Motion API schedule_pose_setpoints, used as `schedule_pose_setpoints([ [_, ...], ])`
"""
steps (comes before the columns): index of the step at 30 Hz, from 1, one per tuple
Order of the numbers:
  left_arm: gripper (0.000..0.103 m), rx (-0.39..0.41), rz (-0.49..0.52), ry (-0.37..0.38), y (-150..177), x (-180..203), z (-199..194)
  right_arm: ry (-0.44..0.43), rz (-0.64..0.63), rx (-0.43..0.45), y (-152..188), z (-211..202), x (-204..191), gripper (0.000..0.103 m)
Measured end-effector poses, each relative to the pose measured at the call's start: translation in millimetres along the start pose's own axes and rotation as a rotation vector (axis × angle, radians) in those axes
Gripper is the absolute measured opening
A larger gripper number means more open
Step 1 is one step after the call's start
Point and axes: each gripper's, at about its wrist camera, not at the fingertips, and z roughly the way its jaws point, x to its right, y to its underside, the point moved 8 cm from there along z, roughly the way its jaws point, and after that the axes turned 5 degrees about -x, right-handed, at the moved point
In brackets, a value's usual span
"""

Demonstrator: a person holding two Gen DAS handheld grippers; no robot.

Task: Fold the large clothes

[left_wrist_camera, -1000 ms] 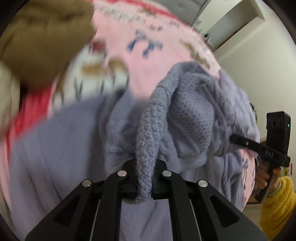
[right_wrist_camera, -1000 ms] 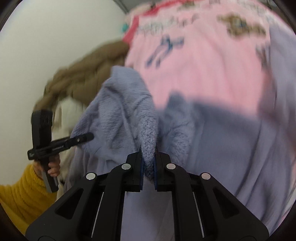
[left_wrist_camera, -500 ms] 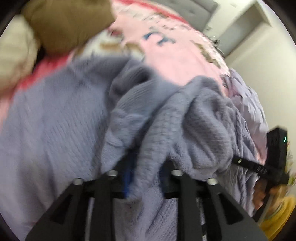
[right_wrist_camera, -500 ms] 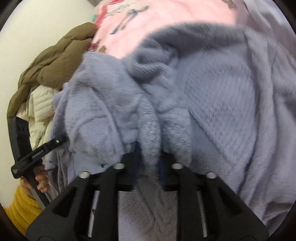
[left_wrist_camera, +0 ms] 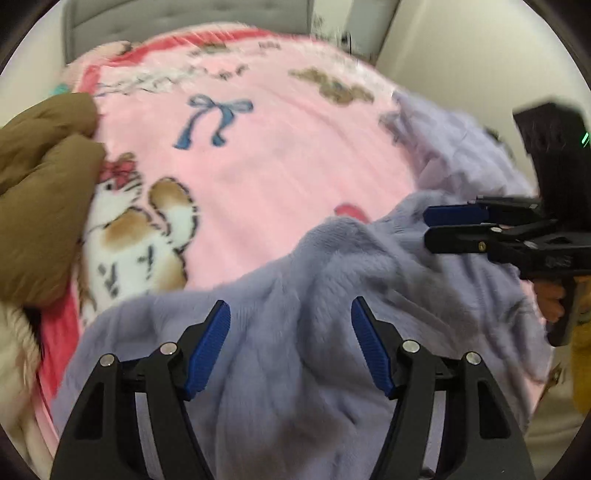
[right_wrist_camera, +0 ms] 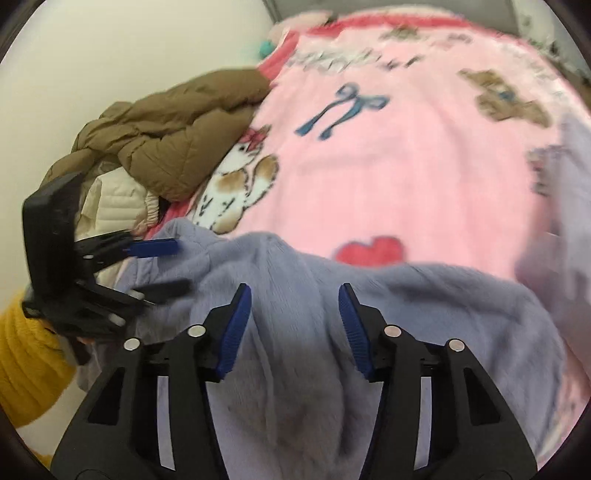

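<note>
Sweater point(left_wrist_camera: 295, 295), lavender knit, lies rumpled on the pink blanket point(left_wrist_camera: 258, 166) of the bed, filling the near field of both wrist views from four to eight o'clock. Your left tool point(left_wrist_camera: 290, 321) stands well open above it, the jaws having just been opening, with knit below the blue pads point(left_wrist_camera: 210, 343) but nothing pinched between them. Your right tool point(right_wrist_camera: 295, 314) is likewise parted, a little less widely, its jaws also just opened and empty; the fabric lies slack beneath. Judged from this, a fold has just been laid down and released; the garment looks bunched rather than flat, so the fold seems unfinished. The next move calls for choosing a fresh edge or a sleeve, lowering both tools to it, and closing on a single layer before drawing it across. At nine to ten o'clock in the left view a brown padded jacket point(left_wrist_camera: 44, 192) waits at the blanket's edge, with a cream garment point(right_wrist_camera: 114, 199) beside it. Farther off, at twelve o'clock, stands the grey headboard point(left_wrist_camera: 184, 18).
</note>
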Motion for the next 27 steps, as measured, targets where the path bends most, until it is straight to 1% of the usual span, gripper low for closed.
schedule_pose_setpoints([
  [2,0.067,-0.022,0.027,-0.006,-8.4,4.6,12.2,0.003,-0.011,-0.022,-5.0,16.0,-3.2,0.047],
  [4,0.067,-0.046,0.041,0.017,-12.9,9.2,22.0,0.022,-0.023,-0.045,-5.5,29.5,-2.6,0.048],
  [6,0.067,-0.073,0.042,0.016,-13.9,11.5,33.8,0.011,-0.003,-0.066,-3.3,42.8,-0.5,0.048],
  [8,0.061,-0.093,0.030,0.025,-11.8,11.5,42.6,0.006,0.016,-0.068,-0.9,49.3,3.1,0.046],
  [9,0.060,-0.099,0.019,0.038,-10.2,11.8,46.2,-0.001,0.024,-0.066,1.3,51.5,5.4,0.042],
  [10,0.055,-0.098,0.009,0.045,-9.5,11.7,48.2,0.000,0.027,-0.061,1.4,53.0,6.1,0.036],
  [11,0.051,-0.096,0.002,0.050,-9.1,11.7,49.7,0.002,0.035,-0.051,2.6,53.5,8.6,0.033],
  [12,0.049,-0.094,-0.009,0.047,-8.0,11.2,50.7,0.000,0.043,-0.048,3.0,54.1,10.5,0.026],
  [13,0.042,-0.090,-0.020,0.049,-7.7,10.5,51.0,-0.009,0.060,-0.039,3.6,53.3,13.1,0.021],
  [15,0.033,-0.079,-0.050,0.056,-7.5,8.6,49.5,-0.060,0.087,-0.024,3.7,49.8,12.4,0.013],
  [16,0.026,-0.070,-0.065,0.055,-8.3,6.4,47.1,-0.068,0.091,-0.012,2.9,46.3,10.6,0.013],
  [17,0.020,-0.060,-0.075,0.059,-9.5,5.8,43.4,-0.066,0.079,-0.004,2.1,42.2,6.5,0.012],
  [19,0.016,-0.012,-0.075,0.075,-12.7,8.6,26.3,-0.051,0.037,0.025,-0.4,29.1,-5.7,0.012],
  [20,0.016,0.009,-0.067,0.068,-13.2,9.9,18.3,-0.057,0.016,0.045,-1.2,19.3,-13.6,0.012],
  [21,0.016,0.053,-0.050,0.056,-11.7,13.8,1.0,-0.070,0.000,0.065,-1.5,8.9,-20.9,0.012],
  [23,0.016,0.105,-0.032,0.061,-5.8,19.3,-22.5,-0.104,-0.039,0.106,4.0,-19.8,-40.2,0.012],
  [25,0.016,0.161,-0.012,0.077,8.4,30.0,-54.5,-0.121,-0.081,0.121,17.2,-43.0,-57.2,0.012],
  [27,0.016,0.187,0.013,0.087,27.2,41.5,-76.3,-0.116,-0.122,0.119,39.0,-61.9,-72.6,0.012],
])
